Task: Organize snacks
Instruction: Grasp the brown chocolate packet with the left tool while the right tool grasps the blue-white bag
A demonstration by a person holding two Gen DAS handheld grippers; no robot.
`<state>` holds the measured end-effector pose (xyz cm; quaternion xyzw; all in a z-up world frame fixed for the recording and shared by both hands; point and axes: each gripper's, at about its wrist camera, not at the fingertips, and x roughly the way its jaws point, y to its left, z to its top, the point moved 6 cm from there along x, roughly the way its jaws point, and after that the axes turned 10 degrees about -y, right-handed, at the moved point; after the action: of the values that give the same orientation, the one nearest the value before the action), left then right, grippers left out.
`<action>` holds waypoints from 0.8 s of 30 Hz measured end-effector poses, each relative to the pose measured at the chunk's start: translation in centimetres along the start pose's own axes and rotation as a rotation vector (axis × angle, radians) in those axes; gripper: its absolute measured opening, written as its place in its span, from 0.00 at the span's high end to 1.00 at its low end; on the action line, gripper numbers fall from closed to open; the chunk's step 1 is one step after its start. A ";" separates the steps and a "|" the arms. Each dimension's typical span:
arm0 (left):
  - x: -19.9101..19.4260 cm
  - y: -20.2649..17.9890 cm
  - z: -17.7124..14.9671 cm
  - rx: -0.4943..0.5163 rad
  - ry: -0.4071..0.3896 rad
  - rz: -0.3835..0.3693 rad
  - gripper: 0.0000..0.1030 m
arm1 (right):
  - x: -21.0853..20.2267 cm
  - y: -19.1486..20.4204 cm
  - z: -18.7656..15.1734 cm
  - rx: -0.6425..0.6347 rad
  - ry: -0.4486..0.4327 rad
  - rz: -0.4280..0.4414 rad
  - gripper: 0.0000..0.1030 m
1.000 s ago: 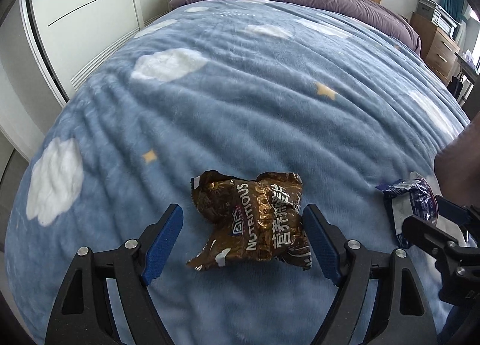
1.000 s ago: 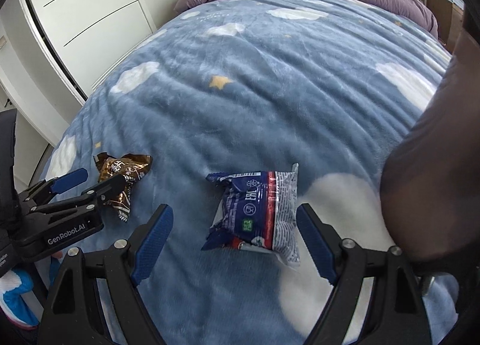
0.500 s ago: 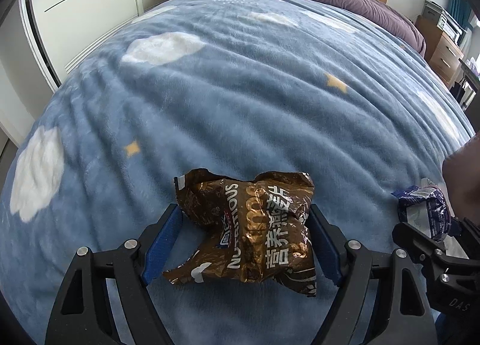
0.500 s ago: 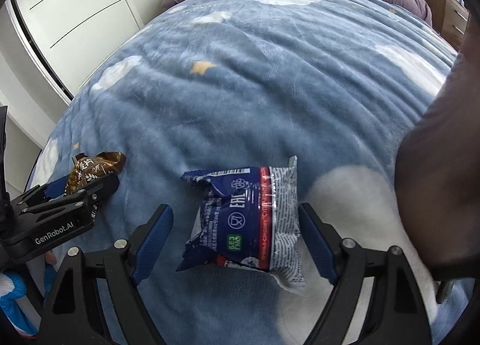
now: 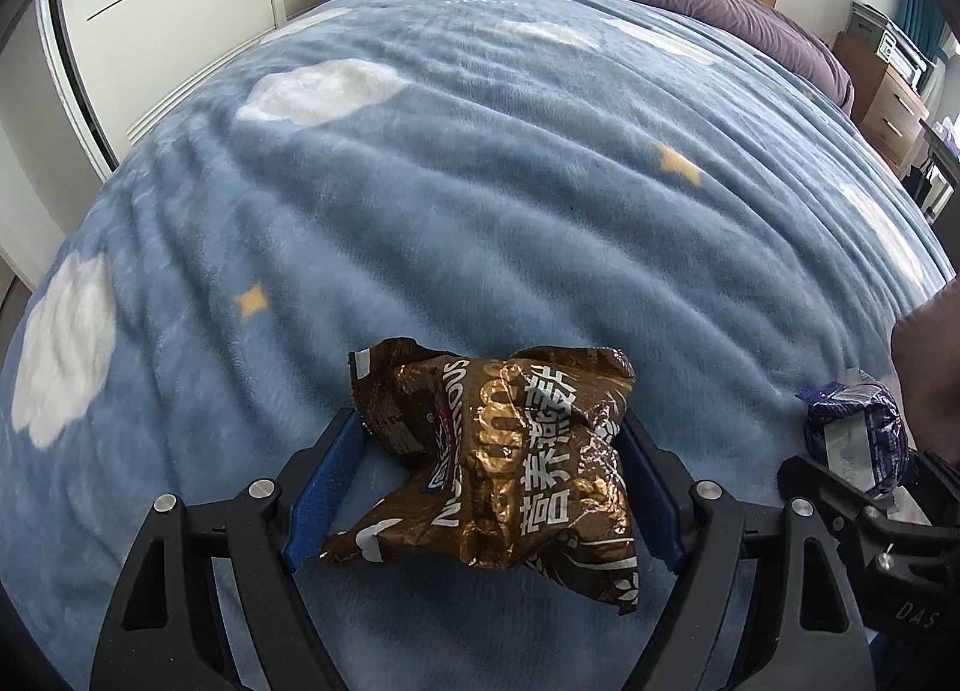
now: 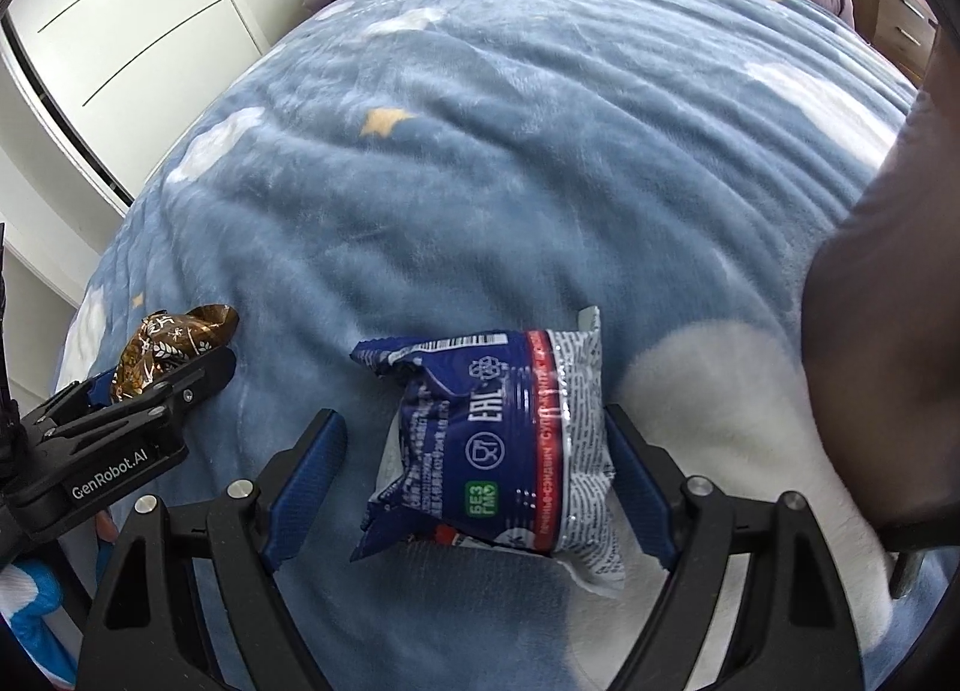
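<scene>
Item 1: brown snack packet [image 5: 504, 451], crumpled, lying on the blue blanket [image 5: 480, 199] between the blue pads of the left gripper [image 5: 486, 481]. The left pad is touching the packet's edge and the right pad is pressing against its side; the jaws are standing half closed around it, though whether the packet is lifting off the blanket is not showing. Its lower corner is hiding part of the right pad. Writing reading "NUTRITIOUS", with large white Chinese characters beside it; a smaller logo is too creased to read.

Item 2: blue snack packet [image 6: 498, 445], lying on the blanket between the pads of the right gripper [image 6: 474, 481]. The right pad is touching it; the left pad is standing apart, leaving a gap, so the jaws are resting partly open and not clamping. Markings reading "EAC" and a green box "БЕЗ ГМО"; the fine print on the red band and white end is too small to read.

Item 3: a dark, blurred shape [image 6: 888, 331] is blocking the right edge of the right wrist view. The left gripper's body is carrying the label "GenRobot.AI" [image 6: 111, 472].
</scene>
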<state>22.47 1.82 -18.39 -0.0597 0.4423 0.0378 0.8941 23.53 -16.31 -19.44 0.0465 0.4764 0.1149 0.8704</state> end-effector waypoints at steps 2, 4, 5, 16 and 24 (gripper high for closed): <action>0.2 0.0 0.0 0.001 0.001 0.003 0.24 | 0.2 0.3 -0.1 0.004 0.017 0.011 0.00; 0.3 0.0 0.1 0.000 0.003 0.004 0.25 | 0.4 0.5 -0.2 0.013 0.032 0.019 0.00; 0.4 0.0 0.1 -0.002 0.005 0.003 0.25 | 0.4 0.6 -0.2 0.008 0.040 0.021 0.00; 0.5 -0.2 0.2 0.006 0.003 0.014 0.25 | -0.1 0.3 0.0 0.023 0.012 0.006 0.00; 0.5 -0.5 0.2 0.022 -0.005 0.029 0.30 | -0.7 -1.0 0.3 0.031 -0.016 -0.016 0.00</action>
<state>23.00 1.33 -18.61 -0.0434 0.4412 0.0463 0.8952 23.60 -17.43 -18.90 0.0572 0.4716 0.1003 0.8742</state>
